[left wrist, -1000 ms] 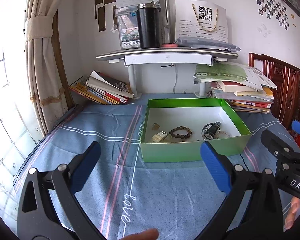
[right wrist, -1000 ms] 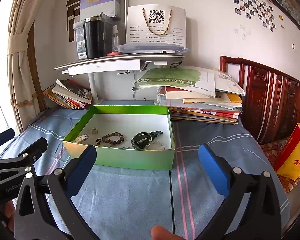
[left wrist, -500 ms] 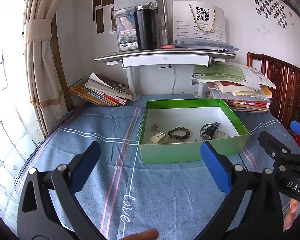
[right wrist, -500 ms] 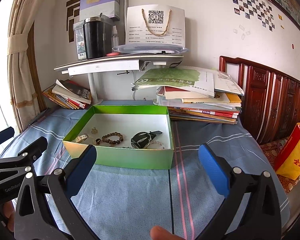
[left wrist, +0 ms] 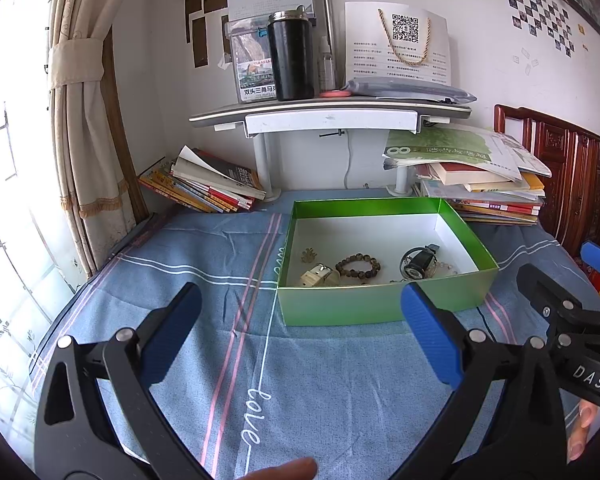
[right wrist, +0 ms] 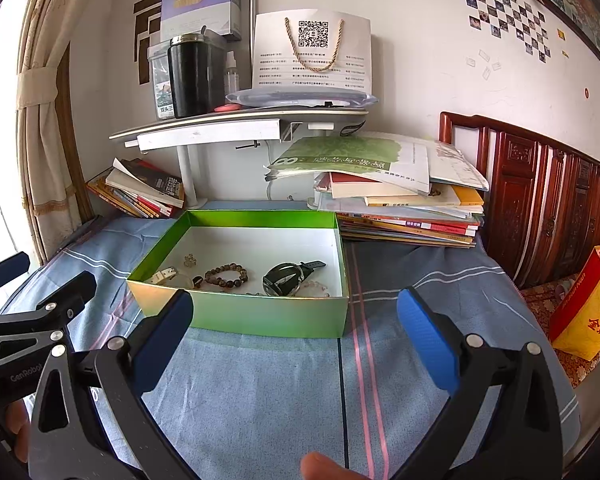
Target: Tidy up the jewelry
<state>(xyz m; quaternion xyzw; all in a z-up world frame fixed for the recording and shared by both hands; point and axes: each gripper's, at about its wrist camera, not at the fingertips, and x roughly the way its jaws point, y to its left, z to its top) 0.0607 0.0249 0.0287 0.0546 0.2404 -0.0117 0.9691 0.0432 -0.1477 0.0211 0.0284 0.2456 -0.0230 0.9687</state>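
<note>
Jewelry sits in the green box [left wrist: 384, 304] on the blue striped cloth [left wrist: 204, 340], all bunched along the box's near wall. Left wrist view, left to right: a small gold flower piece [left wrist: 309, 255], a pale watch [left wrist: 320, 276], a brown bead bracelet [left wrist: 358, 266], a black watch [left wrist: 418, 262], and a clear bead strand [left wrist: 444, 269] touching the black watch at its 3 o'clock. The far half of the box floor is bare white.

Left gripper [left wrist: 300, 334]: jaws wide, nothing between them, blue pads hanging over the cloth at the box's 6 to 7 o'clock, short of the near wall. Right gripper [right wrist: 294, 340]: jaws wide, nothing held, left pad overlapping the box's near-left corner in its own view, right pad over the cloth past the box's near-right corner. Each gripper shows at the edge of the other's camera, side by side, apart.

A fingertip [right wrist: 320, 466] pokes in at 6 o'clock of the right wrist view.

Surroundings: book stack [right wrist: 404, 208] at the box's 1 o'clock, just behind its far-right corner; leaning books [left wrist: 204, 184] at 10 o'clock; a white shelf [left wrist: 332, 114] at 12 o'clock carrying a black flask [left wrist: 291, 58]. A carved wooden headboard [right wrist: 540, 200] stands at 3 o'clock, a red and yellow bag [right wrist: 588, 308] below it.
</note>
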